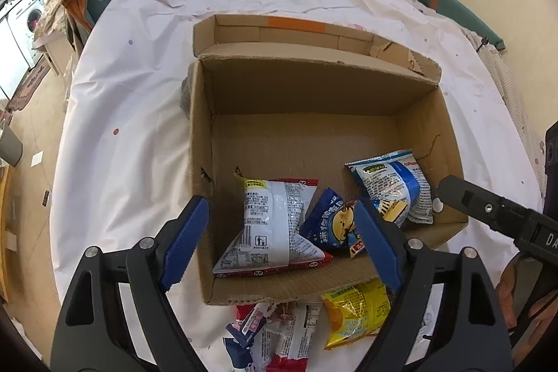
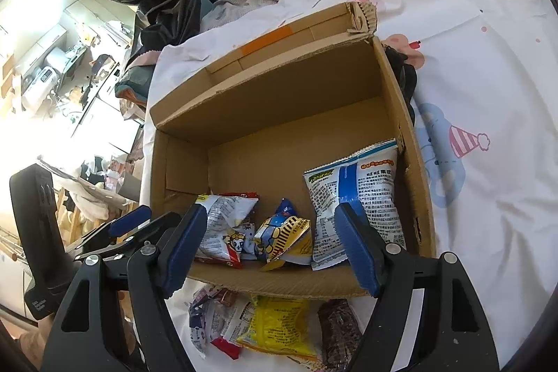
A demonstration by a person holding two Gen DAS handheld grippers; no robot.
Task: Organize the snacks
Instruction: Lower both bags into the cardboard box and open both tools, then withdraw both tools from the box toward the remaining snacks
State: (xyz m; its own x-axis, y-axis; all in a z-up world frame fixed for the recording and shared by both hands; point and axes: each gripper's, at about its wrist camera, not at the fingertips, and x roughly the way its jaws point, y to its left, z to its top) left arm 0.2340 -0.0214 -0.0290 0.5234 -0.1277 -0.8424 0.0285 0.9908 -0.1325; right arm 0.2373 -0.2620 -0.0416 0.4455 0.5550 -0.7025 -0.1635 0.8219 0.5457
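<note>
Your left tool (image 1: 282, 239) hangs over the near edge of the cardboard box (image 1: 200, 162) with its blue fingers spread wide and nothing between them. Your right tool (image 2: 270, 241) is in the same state: wide apart, empty, poised above the box's front wall. Both being empty over the box suggests you are between a drop and the next pick.

The box sits on the bed, on the white printed sheet (image 1: 122, 110), with its flaps folded outward so the mouth is unobstructed for drops from above. Three packets already lie inside, bunched against the near wall: a white and red packet (image 1: 275, 225) on the left, a small dark blue packet (image 1: 331, 222) in the middle, and a light blue and white packet (image 1: 390, 183) leaning against the right wall. They crowd the front because that is the side you reach from; the far half of the floor is bare cardboard, so there is plenty of room.

What is left to sort lies on the sheet just outside the front wall, below your tools: a yellow packet (image 2: 275, 326), a dark brown packet (image 2: 340, 330), and a small heap of red, white and blue wrappers (image 2: 209, 319). The yellow one lies flat and on top, so I judge it the easiest next grab.
</note>
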